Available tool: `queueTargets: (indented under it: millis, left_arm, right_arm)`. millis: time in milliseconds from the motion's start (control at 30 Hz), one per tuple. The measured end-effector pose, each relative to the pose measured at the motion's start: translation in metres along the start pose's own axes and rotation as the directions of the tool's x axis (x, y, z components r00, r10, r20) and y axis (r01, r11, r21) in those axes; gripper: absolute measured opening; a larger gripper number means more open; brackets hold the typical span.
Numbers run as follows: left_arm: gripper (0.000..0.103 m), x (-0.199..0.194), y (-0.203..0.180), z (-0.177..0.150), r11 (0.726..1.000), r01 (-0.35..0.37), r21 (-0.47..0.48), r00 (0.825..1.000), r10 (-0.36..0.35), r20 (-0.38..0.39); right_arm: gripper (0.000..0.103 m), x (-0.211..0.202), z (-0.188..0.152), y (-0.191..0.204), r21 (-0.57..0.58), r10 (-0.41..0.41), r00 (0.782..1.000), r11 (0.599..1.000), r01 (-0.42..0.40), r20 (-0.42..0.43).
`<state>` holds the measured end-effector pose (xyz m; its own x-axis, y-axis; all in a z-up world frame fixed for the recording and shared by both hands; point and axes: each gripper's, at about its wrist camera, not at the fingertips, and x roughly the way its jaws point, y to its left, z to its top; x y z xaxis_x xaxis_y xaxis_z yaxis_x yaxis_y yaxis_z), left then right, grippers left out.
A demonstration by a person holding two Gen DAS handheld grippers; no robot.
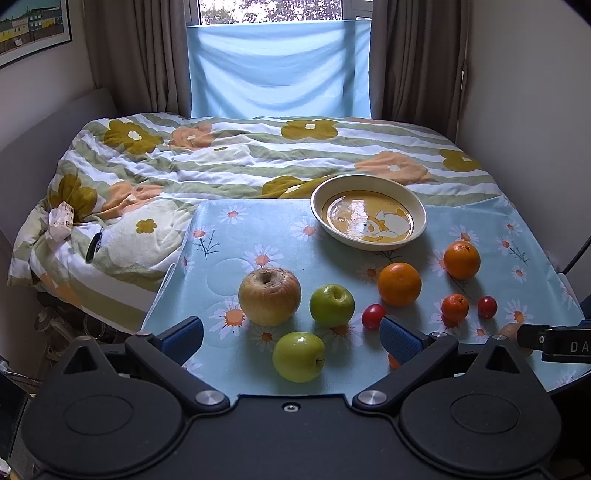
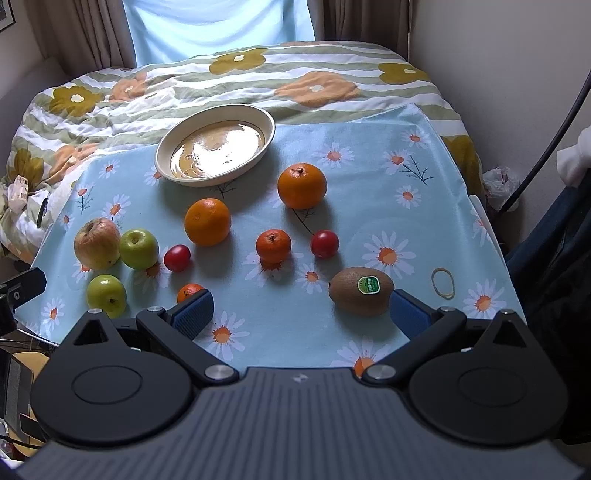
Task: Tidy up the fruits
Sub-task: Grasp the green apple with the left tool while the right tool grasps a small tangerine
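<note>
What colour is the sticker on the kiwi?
Green with a white edge, on the kiwi; it shows best in the right wrist view.

A rubber band (image 2: 443,283) lies at lower right on the daisy tablecloth (image 2: 369,177), behind it a flowered duvet (image 1: 229,155), brown curtains (image 1: 136,55) and a framed picture (image 1: 33,26) at upper left

Fruit lying on the cloth: three apples, one large yellow-brown (image 2: 97,243) and two green (image 2: 139,248) (image 2: 106,295); two oranges (image 2: 207,226) (image 2: 302,185). Also showing: two tangerines (image 2: 273,245) (image 2: 189,291), two red round fruits (image 2: 177,257) (image 2: 324,243) and one kiwi (image 2: 361,291). One dish (image 2: 216,145) and one rubber band (image 2: 443,283) are lying there too.
</note>
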<state>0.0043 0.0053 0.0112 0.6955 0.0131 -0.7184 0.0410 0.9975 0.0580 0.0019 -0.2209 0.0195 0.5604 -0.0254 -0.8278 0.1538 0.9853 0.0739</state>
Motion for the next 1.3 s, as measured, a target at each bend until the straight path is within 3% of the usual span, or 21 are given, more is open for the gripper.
queueTargets:
  millis: [333,533,733,967,1300]
  left_arm:
    - [0.103,0.002,0.005,0.001,1.0,0.004,0.028,1.0,-0.004,0.012]
    - [0.103,0.008,0.014,-0.004,0.994,0.034,0.102,0.999,-0.038,0.038]
    - [0.102,0.033,0.018,-0.02,0.978,0.091,0.19,0.995,-0.095,0.011]
    - [0.094,0.062,0.016,-0.042,0.95,0.113,0.292,0.993,-0.121,0.009]
    - [0.083,0.1,0.009,-0.058,0.926,0.125,0.356,0.992,-0.127,-0.017]
  right_arm:
    - [0.103,0.0,0.0,0.006,0.019,-0.002,1.0,1.0,0.002,0.009]
    - [0.103,0.006,-0.004,0.009,0.051,0.047,0.998,0.998,-0.049,0.034]
    - [0.103,0.026,-0.014,0.026,-0.002,0.065,0.997,0.998,-0.065,0.039]
    - [0.103,0.059,-0.031,0.042,-0.019,0.106,0.994,0.994,-0.106,0.024]
    - [0.103,0.099,-0.04,0.062,-0.047,0.138,0.99,0.989,-0.138,-0.013]
